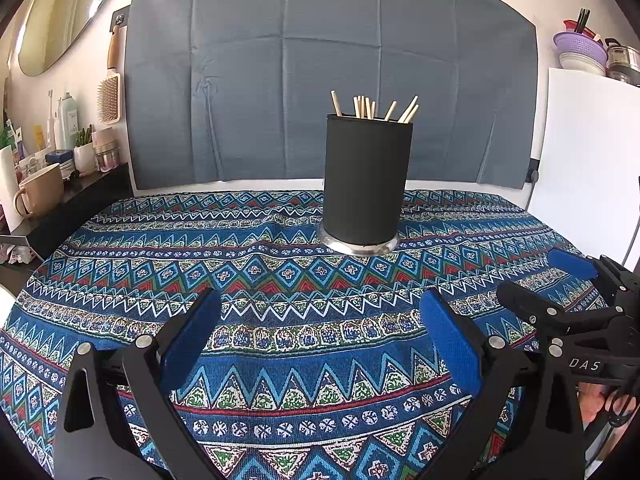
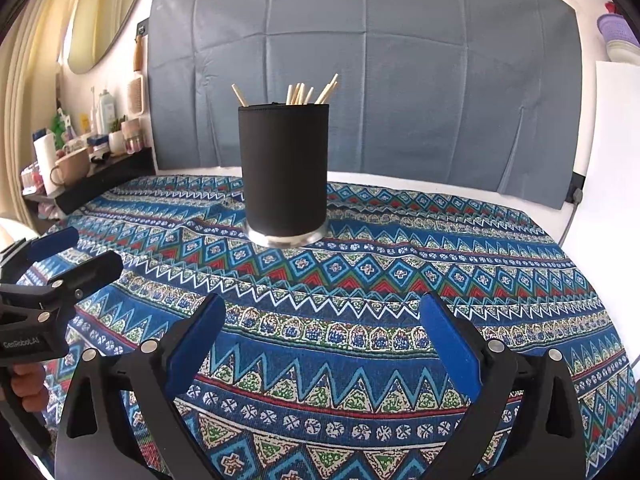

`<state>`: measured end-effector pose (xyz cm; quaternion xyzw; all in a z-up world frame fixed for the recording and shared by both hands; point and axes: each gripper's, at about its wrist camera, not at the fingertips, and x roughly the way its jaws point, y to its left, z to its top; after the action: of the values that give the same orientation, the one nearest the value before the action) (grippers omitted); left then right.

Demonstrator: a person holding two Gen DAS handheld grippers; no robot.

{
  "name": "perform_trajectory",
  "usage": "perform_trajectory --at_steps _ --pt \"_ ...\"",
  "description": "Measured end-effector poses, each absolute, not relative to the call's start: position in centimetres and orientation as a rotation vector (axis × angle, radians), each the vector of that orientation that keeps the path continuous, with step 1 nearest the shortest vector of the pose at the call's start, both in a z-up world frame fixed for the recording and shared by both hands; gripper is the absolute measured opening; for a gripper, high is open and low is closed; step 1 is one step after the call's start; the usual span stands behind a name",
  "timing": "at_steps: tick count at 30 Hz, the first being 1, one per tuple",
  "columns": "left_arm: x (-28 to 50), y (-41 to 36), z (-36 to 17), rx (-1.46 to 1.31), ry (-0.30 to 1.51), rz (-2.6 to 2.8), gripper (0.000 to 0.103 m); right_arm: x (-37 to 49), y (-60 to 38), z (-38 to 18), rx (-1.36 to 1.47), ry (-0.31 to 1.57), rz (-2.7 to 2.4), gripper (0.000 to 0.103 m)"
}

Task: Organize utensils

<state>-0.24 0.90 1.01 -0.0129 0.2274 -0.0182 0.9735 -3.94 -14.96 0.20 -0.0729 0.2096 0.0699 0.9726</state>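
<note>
A black holder [image 1: 367, 178] stands upright on a silver base toward the far middle of the counter, with the tips of wooden chopsticks [image 1: 374, 108] fanning out above its rim. It sits on a blue patterned cloth [image 1: 280, 280] that covers the counter; the cloth's far edge runs just behind the holder, with a strip of white surface and a grey fabric panel [image 1: 320, 60] beyond. Between the holder and the near edge the cloth lies bare. The left gripper [image 1: 320, 340] hovers low over that near stretch, jaws wide apart and holding nothing. The right gripper [image 2: 322, 344] hovers beside it, well short of the holder, jaws likewise spread and holding nothing. A dark shelf [image 1: 92, 184] with a mug [image 1: 40, 194] and bottles borders the left edge; a white panel [image 1: 592, 160] borders the right.
</note>
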Motion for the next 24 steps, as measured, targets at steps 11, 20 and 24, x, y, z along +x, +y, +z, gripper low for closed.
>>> perform_trajectory --at_steps 11,20,24 --pt "-0.61 0.82 1.12 -0.022 0.443 -0.036 0.097 -4.04 -14.9 0.2 -0.153 0.421 0.143 0.094" --pt "-0.86 0.73 1.25 -0.016 0.432 -0.042 0.097 -4.27 -14.89 0.3 -0.157 0.406 0.135 0.095" --pt "-0.91 0.87 1.32 -0.023 0.428 -0.04 0.097 -4.15 -14.79 0.26 -0.162 0.412 0.139 0.095"
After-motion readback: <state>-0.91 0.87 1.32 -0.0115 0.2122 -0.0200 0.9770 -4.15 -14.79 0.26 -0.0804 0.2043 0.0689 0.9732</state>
